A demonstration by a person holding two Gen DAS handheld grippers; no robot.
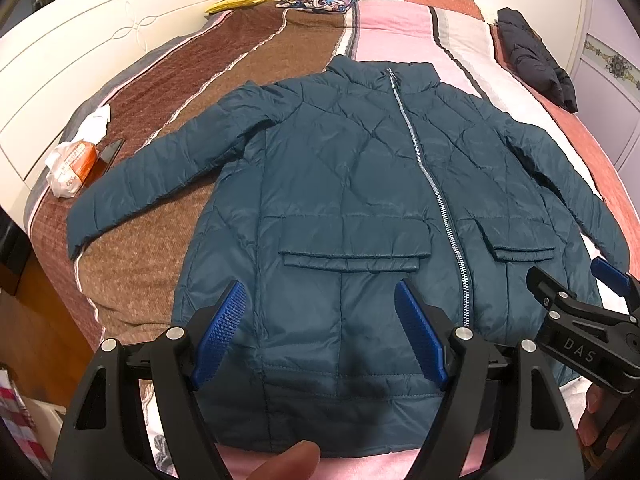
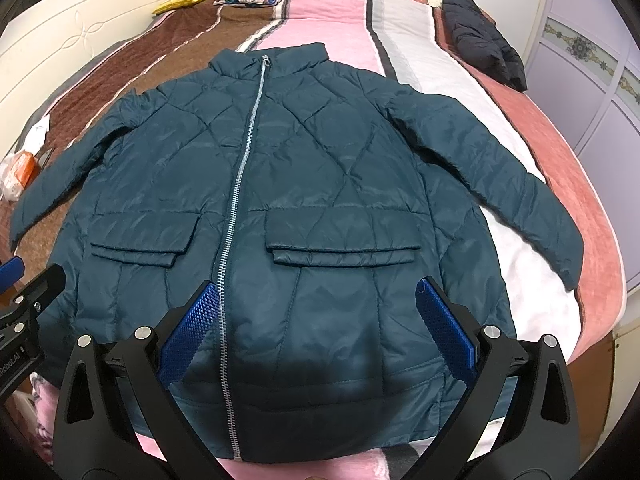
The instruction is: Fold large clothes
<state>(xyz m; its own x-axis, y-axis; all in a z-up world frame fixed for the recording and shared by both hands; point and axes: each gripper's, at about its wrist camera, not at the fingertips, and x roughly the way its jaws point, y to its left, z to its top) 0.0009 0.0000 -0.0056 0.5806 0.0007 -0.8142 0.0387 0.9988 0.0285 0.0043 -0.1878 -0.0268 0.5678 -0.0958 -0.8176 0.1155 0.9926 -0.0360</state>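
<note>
Both your grippers hover with fingers spread and empty: the left gripper and right gripper over the hem of the teal jacket, which lies flat, zipped, sleeves out, on the bed. Its slick puffy shell may slip; pinch too shallowly and you'll lift only the top layer.

Both tools are held side by side, pointing forward and tilted slightly downward. The left tool has its two blue-padded fingers spread wide with nothing between them. The right tool is likewise spread wide and holds nothing. A fingertip of the left hand shows beneath the left tool's frame.
</note>
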